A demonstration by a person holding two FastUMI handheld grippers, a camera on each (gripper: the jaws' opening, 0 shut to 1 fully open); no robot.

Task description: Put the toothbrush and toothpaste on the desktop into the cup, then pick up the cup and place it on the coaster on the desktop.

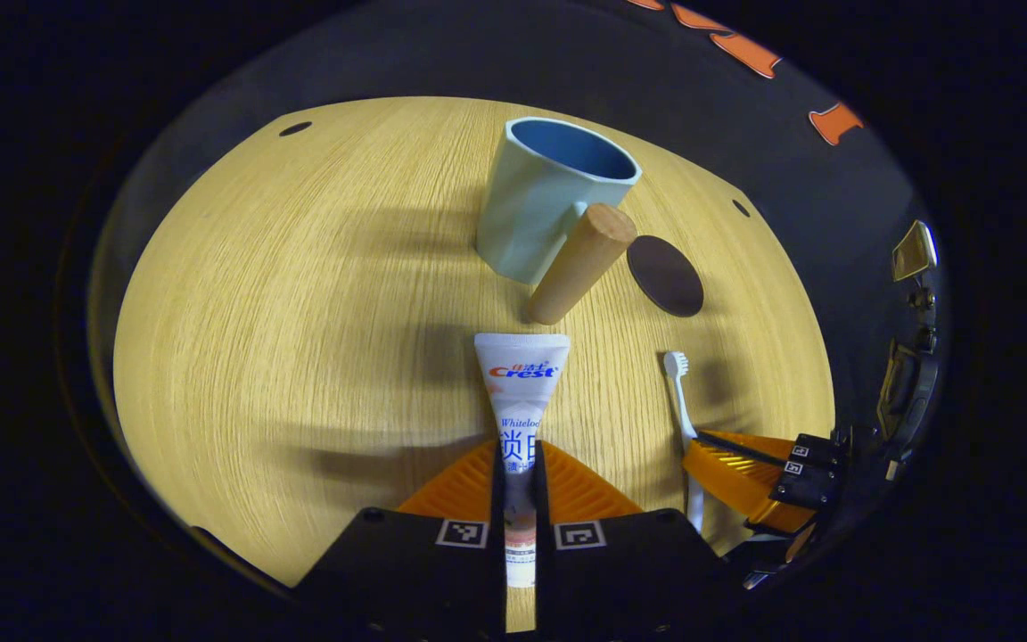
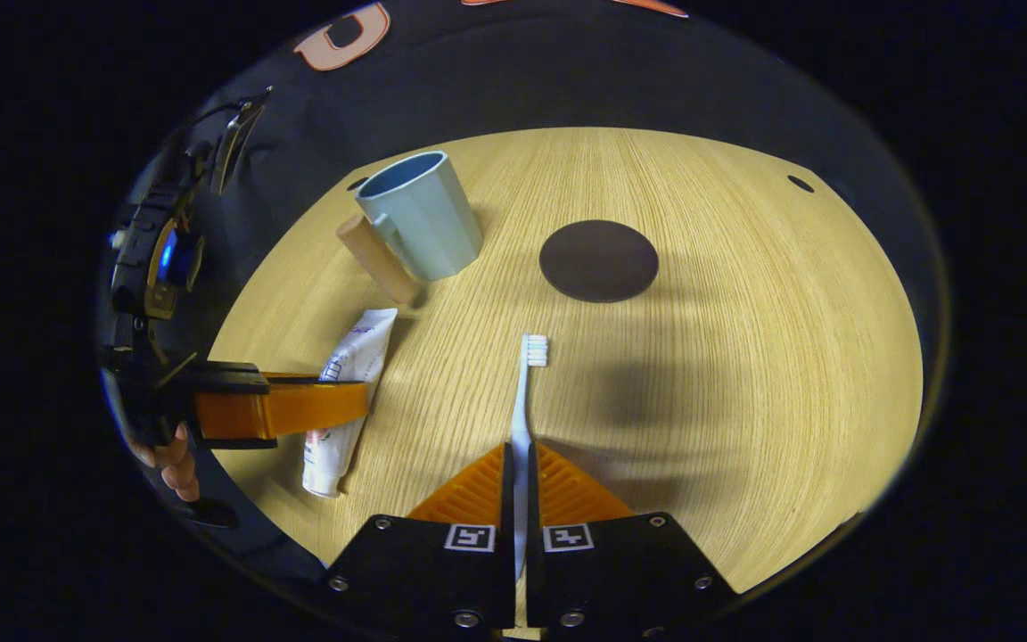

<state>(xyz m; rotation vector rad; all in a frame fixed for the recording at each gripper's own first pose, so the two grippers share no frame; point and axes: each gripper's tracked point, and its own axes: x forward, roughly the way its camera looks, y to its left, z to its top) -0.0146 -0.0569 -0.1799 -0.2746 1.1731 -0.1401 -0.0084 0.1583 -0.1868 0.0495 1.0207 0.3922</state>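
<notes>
Light wood-grain tabletop (image 1: 299, 294), lit bright in the middle, dim toward its rounded edges, with small dark holes near the far corners. Black cloth booth wall behind the far edge.

Left gripper view, left to right: bare wood along the left edge; pale blue cup (image 1: 545, 201) upright toward the far edge, its round wooden handle (image 1: 580, 263) slanting toward the near edge; toothpaste (image 1: 521, 401) lying lengthwise below the handle, its lower half clamped between both fingers of the left gripper (image 1: 521, 481); dark round coaster (image 1: 665, 275) flat just right of the handle; toothbrush (image 1: 681, 401) near the right edge, with the right gripper (image 1: 745, 477) over its handle.

Right gripper view, left to right: a hand (image 2: 170, 464) holding the left gripper (image 2: 299, 406) across the toothpaste (image 2: 344, 401) by the left edge; cup (image 2: 424, 223) beyond; toothbrush (image 2: 527, 401) in the middle, bristles (image 2: 536, 349) toward the far edge, shaft pinched between the closed fingers of the right gripper (image 2: 520, 486); coaster (image 2: 598, 260) apart from the cup; shadowed wood to the right edge.
</notes>
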